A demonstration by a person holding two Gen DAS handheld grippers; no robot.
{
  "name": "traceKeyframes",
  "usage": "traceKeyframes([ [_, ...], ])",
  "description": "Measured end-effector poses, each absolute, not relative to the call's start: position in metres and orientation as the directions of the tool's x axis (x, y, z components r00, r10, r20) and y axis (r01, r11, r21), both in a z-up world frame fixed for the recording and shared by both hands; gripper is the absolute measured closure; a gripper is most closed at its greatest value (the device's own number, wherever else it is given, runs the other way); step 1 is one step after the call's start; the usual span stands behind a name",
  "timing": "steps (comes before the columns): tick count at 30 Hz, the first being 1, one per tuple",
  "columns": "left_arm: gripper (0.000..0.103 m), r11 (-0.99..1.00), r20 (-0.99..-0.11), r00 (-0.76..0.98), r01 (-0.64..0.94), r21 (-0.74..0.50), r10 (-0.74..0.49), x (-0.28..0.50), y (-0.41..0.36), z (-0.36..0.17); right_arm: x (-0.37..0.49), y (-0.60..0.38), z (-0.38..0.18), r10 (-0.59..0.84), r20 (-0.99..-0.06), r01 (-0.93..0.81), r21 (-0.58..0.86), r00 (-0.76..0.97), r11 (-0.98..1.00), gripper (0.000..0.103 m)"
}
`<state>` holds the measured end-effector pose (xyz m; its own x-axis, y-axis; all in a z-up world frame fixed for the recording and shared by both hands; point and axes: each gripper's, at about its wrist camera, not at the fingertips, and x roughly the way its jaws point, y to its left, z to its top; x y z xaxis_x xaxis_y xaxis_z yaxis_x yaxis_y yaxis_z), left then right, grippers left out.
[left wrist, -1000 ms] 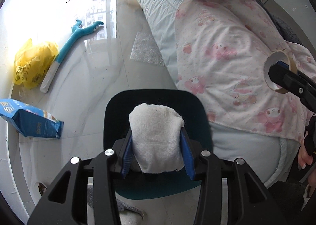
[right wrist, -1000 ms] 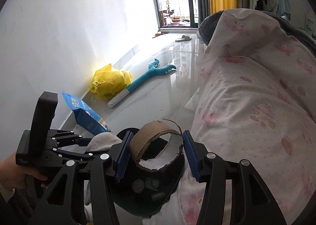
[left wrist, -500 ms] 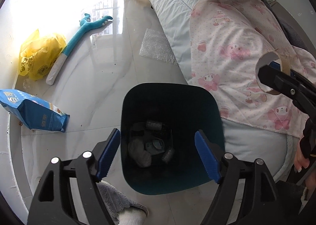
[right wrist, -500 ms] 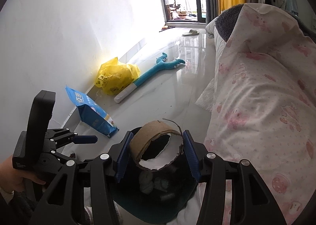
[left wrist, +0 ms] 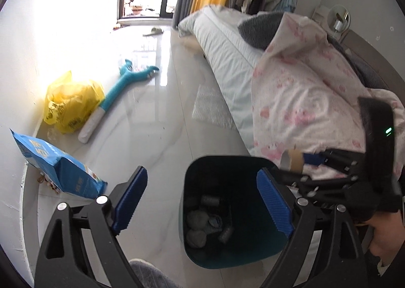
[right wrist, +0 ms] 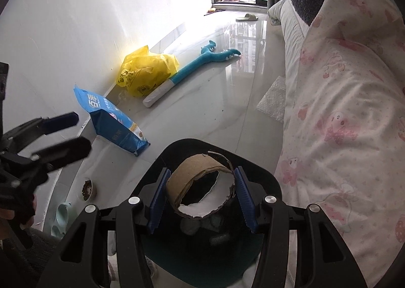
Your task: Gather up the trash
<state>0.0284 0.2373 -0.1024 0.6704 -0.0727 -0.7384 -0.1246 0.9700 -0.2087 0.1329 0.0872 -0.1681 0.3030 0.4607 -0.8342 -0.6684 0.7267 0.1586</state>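
A dark teal bin (left wrist: 255, 250) stands on the floor beside the bed, with several grey-white wads (left wrist: 197, 236) at its bottom. My left gripper (left wrist: 202, 178) hovers over the bin's left rim; its jaws are opening and nothing is between them. My right gripper (right wrist: 202, 173) is shut on a torn brown cardboard ring (right wrist: 192, 169), holding it just above the bin's mouth (right wrist: 192, 141). In the left wrist view the ring (left wrist: 295, 161) and the right gripper (left wrist: 316, 159) show over the bin's right rim. The left gripper (right wrist: 64, 132) appears blurred at the left edge of the right wrist view.
A blue snack bag (left wrist: 58, 174), a yellow plastic bag (left wrist: 68, 105) and a teal long-handled toy (left wrist: 119, 88) lie by the wall. Bubble wrap (left wrist: 210, 108) lies beside the bed, which has a pink-print blanket (left wrist: 303, 90). Pet bowls (right wrist: 87, 189) sit at the lower left.
The left gripper let go of the white wad, which fell into the bin, then opened wide and drew back. The right gripper brought the cardboard ring down over the bin.
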Motion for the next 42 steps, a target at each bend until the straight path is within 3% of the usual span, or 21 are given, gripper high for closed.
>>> traceKeyframes([
  [10, 0.006, 0.974, -0.642, 0.765, -0.096, -0.203, -0.058, 0.021, 0.238, -0.062, 0.125, 0.111, -0.196, 0.398, -0.884, -0.675, 0.140, 0.245, 0.725, 0.050],
  [18, 0.004, 0.978, -0.547, 0.836, -0.148, -0.144, 0.046, 0.009, 0.237, -0.017, 0.119, 0.113, -0.200, 0.345, -0.913, -0.681, 0.112, 0.216, 0.723, 0.049],
  [25, 0.003, 0.974, -0.460, 0.885, -0.160, -0.158, 0.071, 0.009, 0.230, 0.012, 0.110, 0.107, -0.180, 0.335, -0.914, -0.700, 0.085, 0.229, 0.709, 0.030],
  [35, 0.003, 0.970, -0.424, 0.900, -0.186, -0.158, 0.103, 0.021, 0.201, 0.028, 0.112, 0.062, -0.126, 0.418, -0.842, -0.668, 0.096, 0.341, 0.738, 0.017],
  [42, 0.003, 0.986, -0.421, 0.900, -0.155, -0.070, 0.112, 0.031, 0.163, 0.024, 0.125, 0.015, -0.084, 0.466, -0.769, -0.621, 0.116, 0.438, 0.775, 0.009],
])
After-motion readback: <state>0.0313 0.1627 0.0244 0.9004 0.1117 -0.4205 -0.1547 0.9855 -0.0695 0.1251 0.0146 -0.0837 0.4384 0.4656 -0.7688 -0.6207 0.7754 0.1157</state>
